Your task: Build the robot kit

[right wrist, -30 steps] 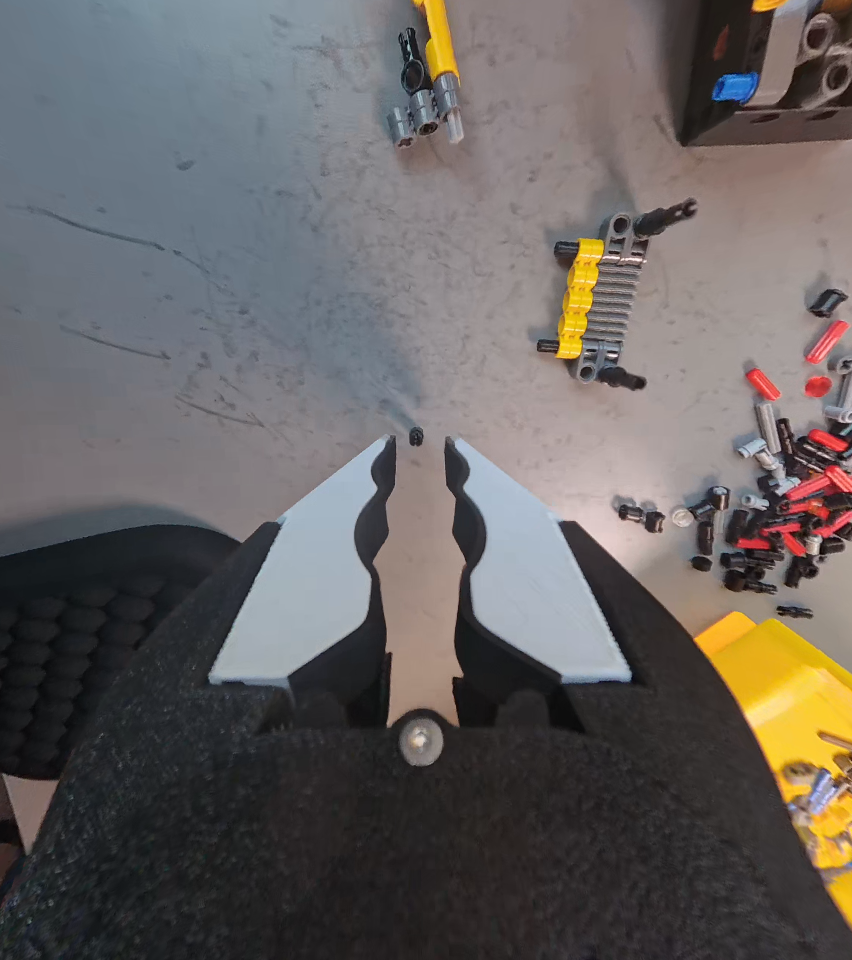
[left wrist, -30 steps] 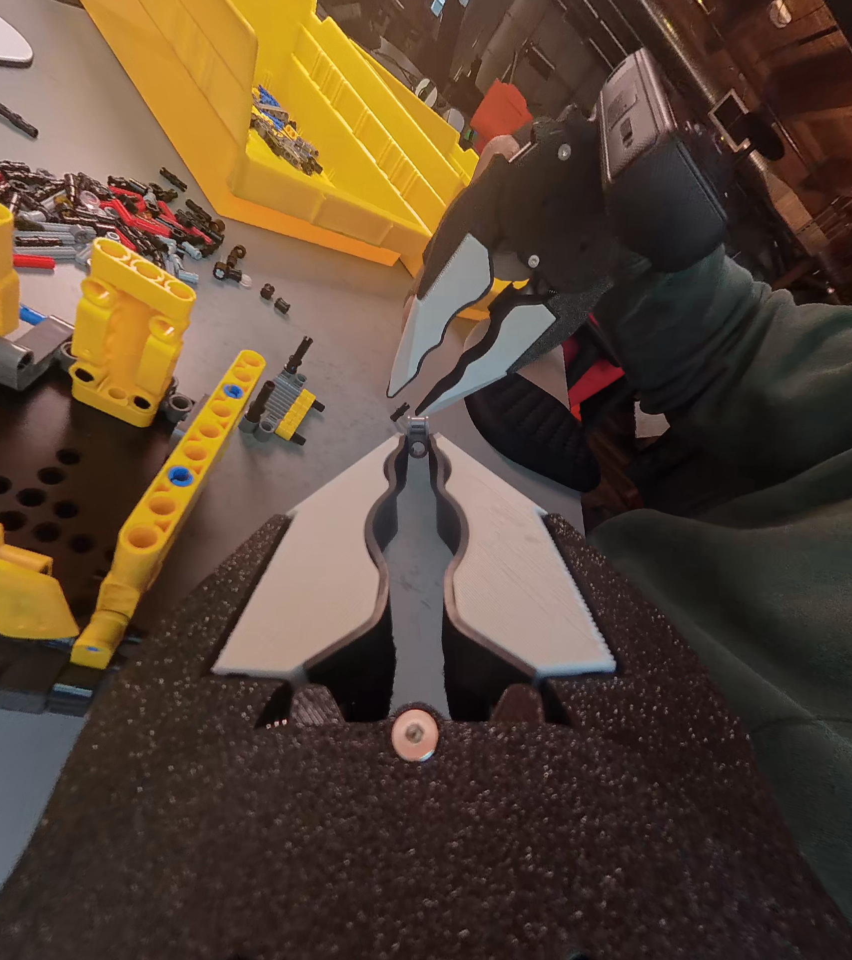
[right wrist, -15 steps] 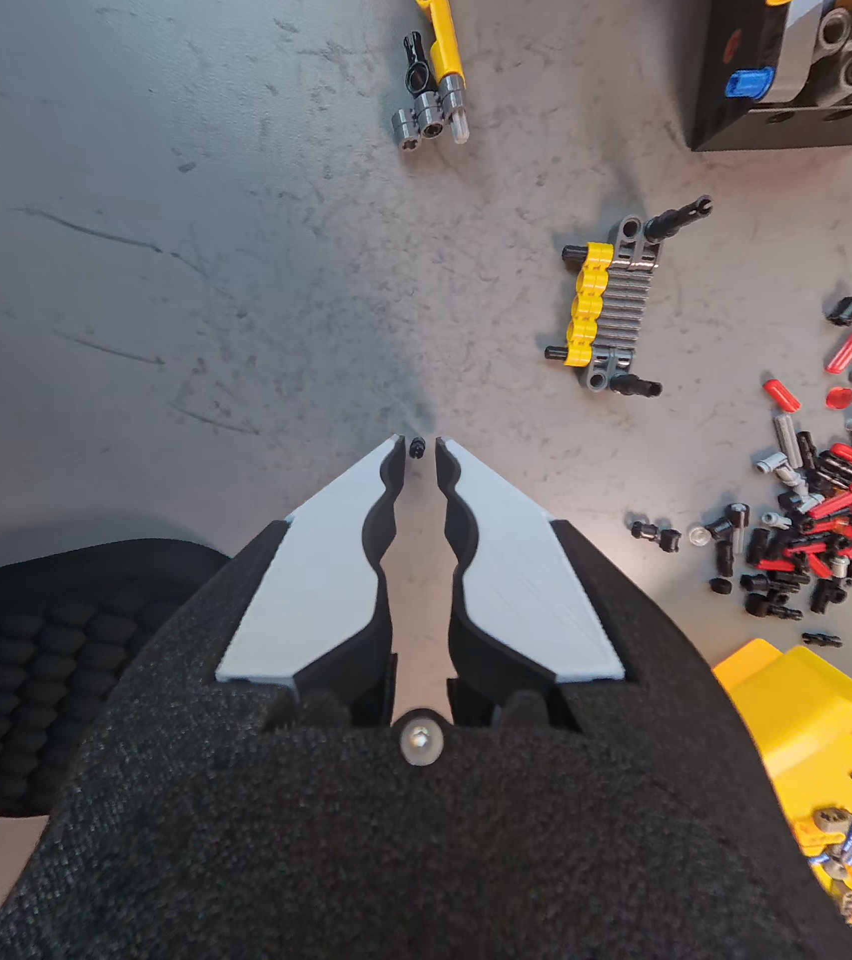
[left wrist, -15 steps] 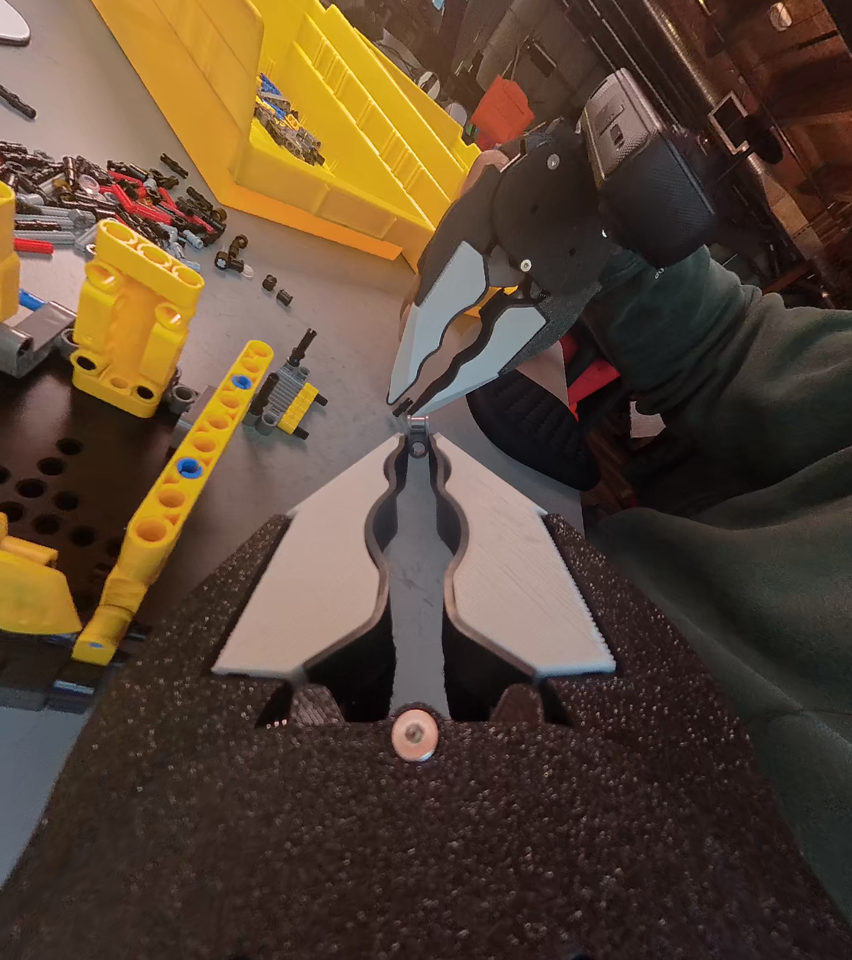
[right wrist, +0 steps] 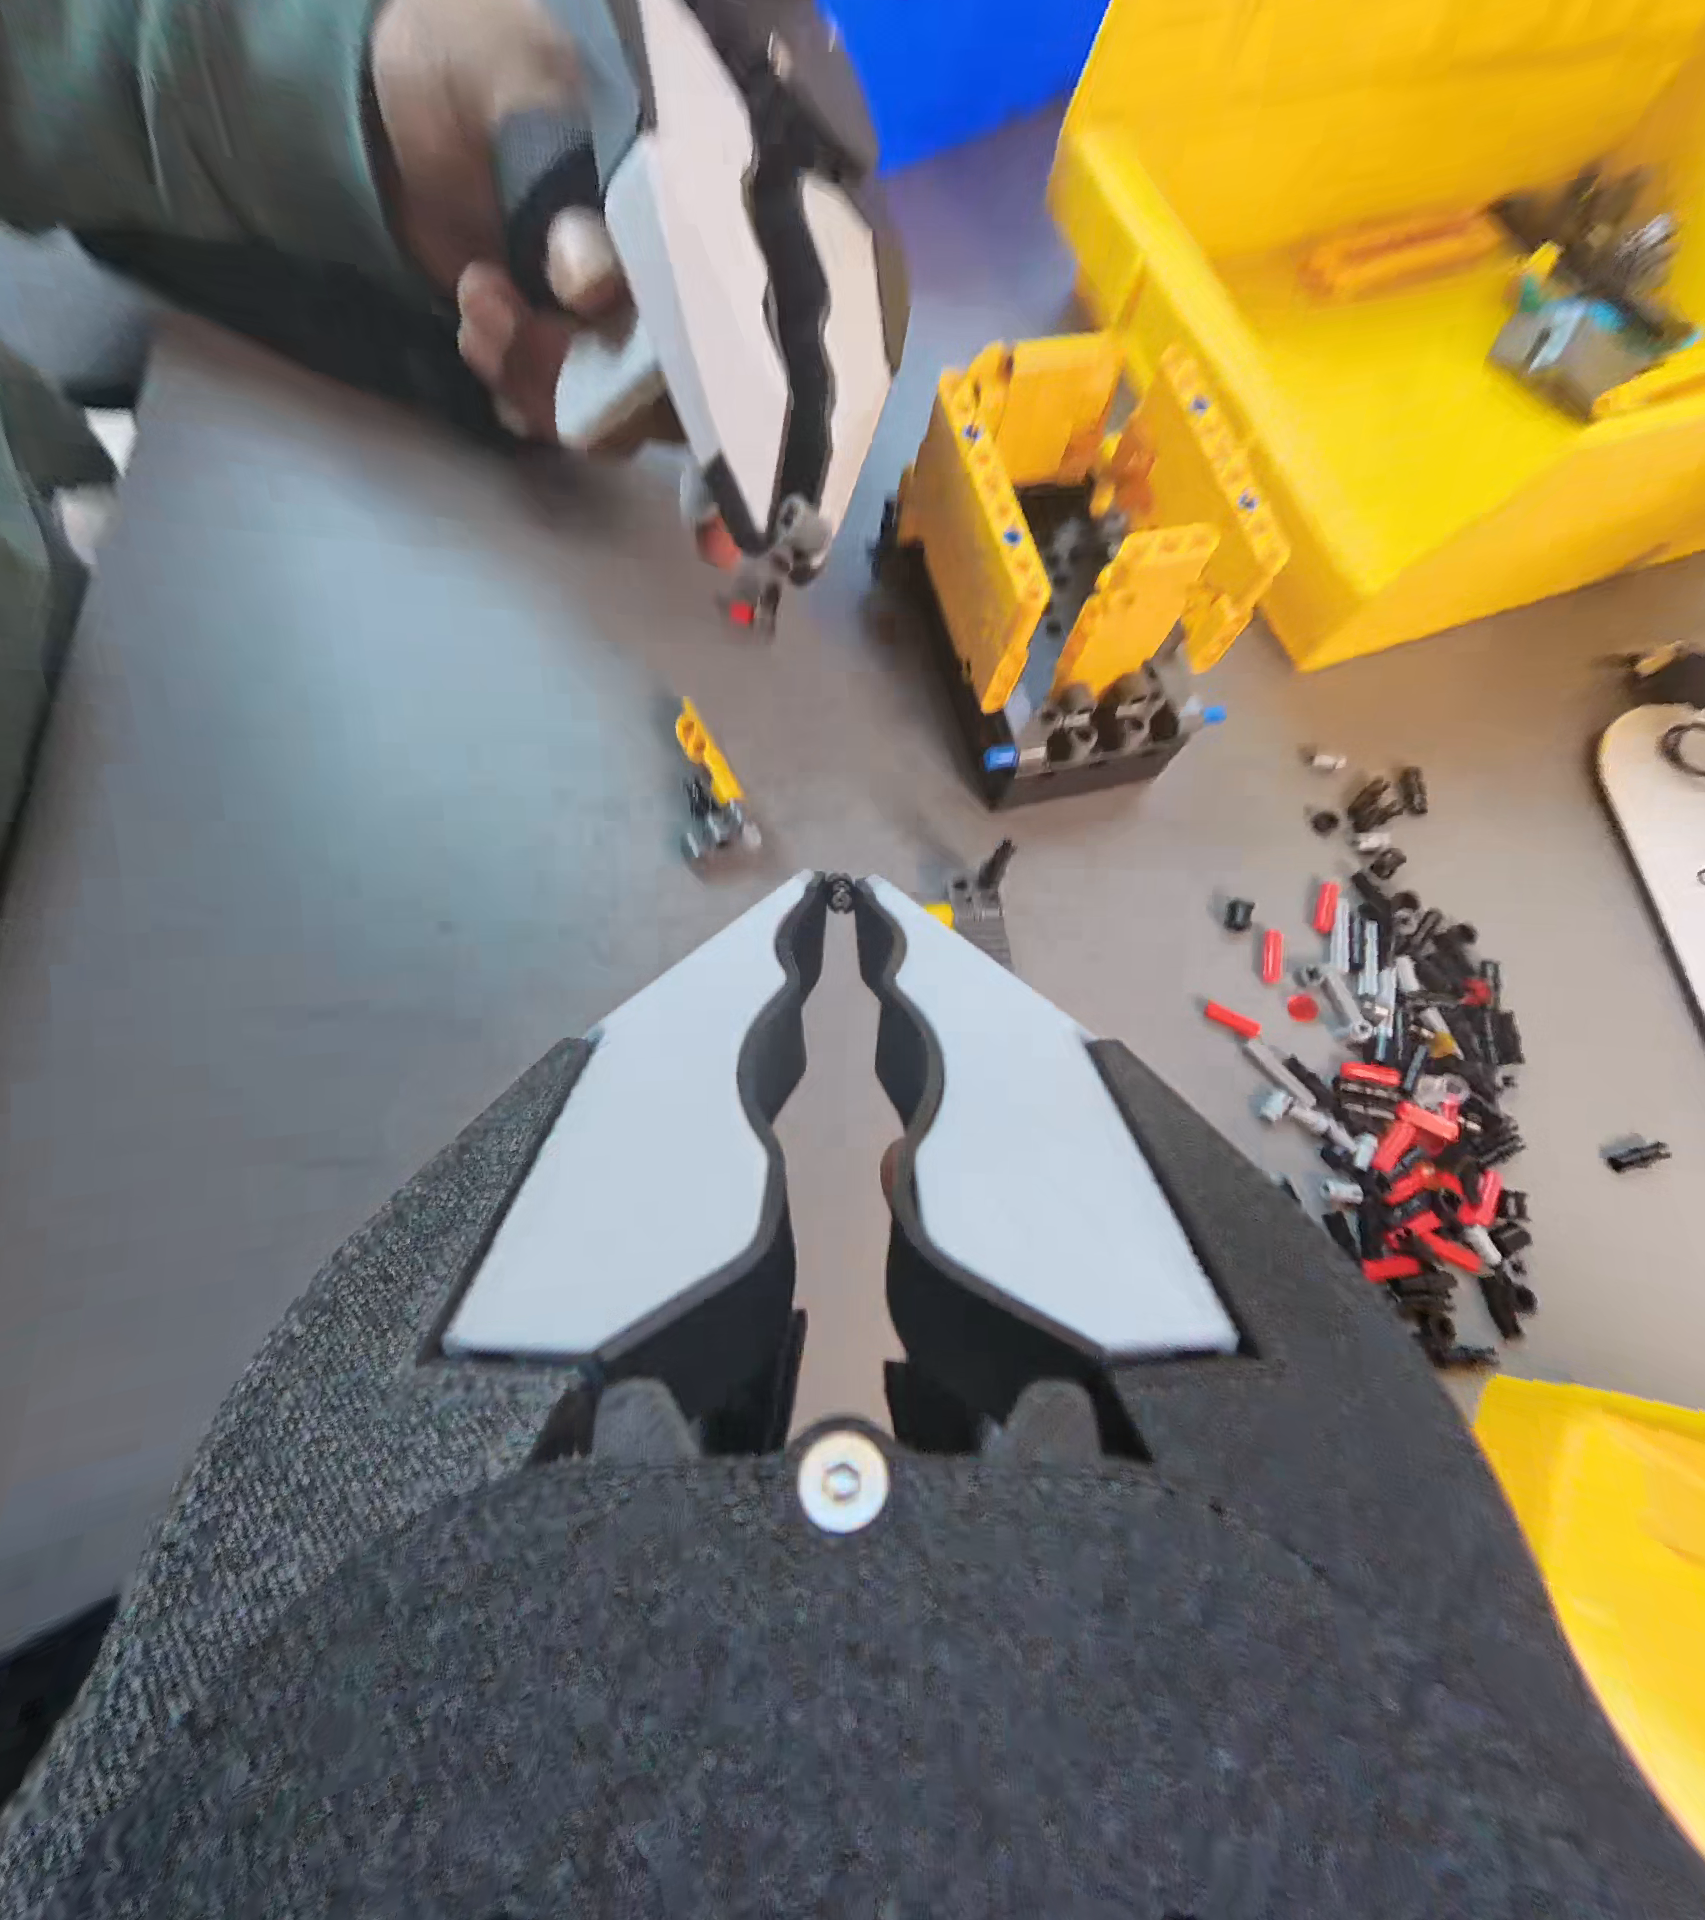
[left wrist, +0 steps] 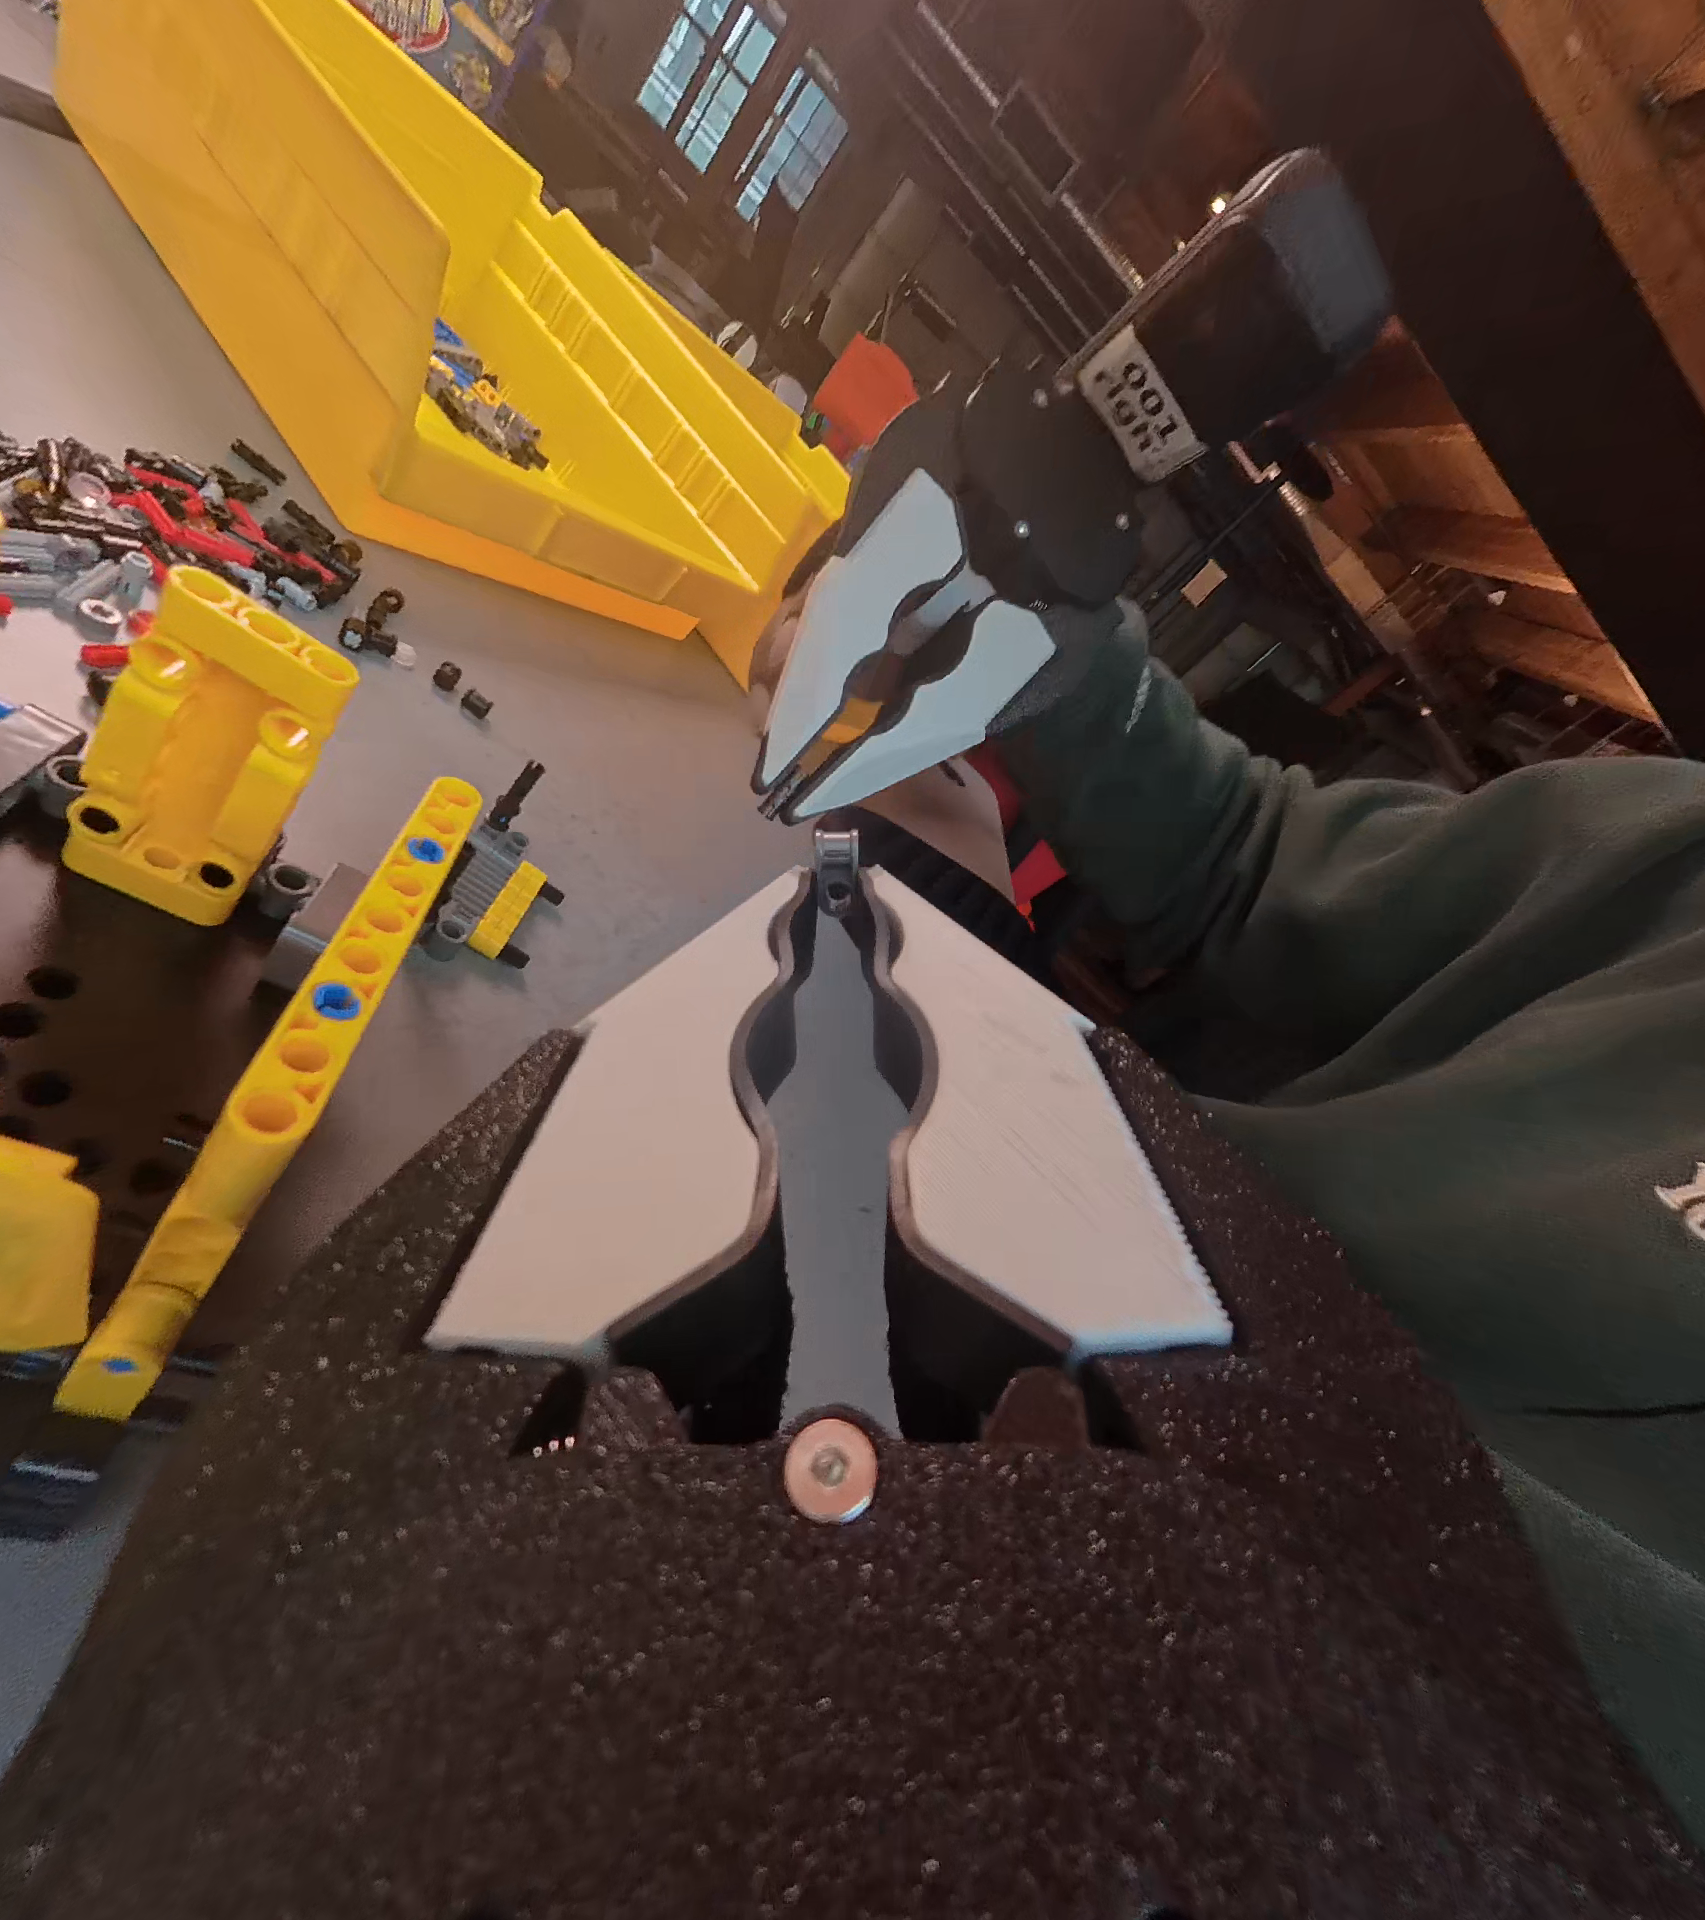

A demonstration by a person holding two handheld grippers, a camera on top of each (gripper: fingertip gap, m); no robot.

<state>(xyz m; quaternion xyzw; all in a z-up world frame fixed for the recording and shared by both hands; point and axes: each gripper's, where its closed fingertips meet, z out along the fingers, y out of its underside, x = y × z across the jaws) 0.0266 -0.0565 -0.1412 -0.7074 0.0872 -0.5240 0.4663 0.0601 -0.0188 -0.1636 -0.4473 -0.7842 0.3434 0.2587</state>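
Left tool (left wrist: 835, 902) pinches a small grey connector (left wrist: 835, 854) at its very tips, long axis running straight on from the fingers toward the right tool (left wrist: 777, 808), which hangs just beyond it. Right tool is clamped on a tiny black pin (right wrist: 839, 896) held above the grey surface (right wrist: 328, 831), its axis too small to read. Both grips sit at the extreme fingertips, so either piece looks liable to twist or pop free and drop among the loose pins (right wrist: 1399, 1122) near the yellow bin (left wrist: 474, 312).
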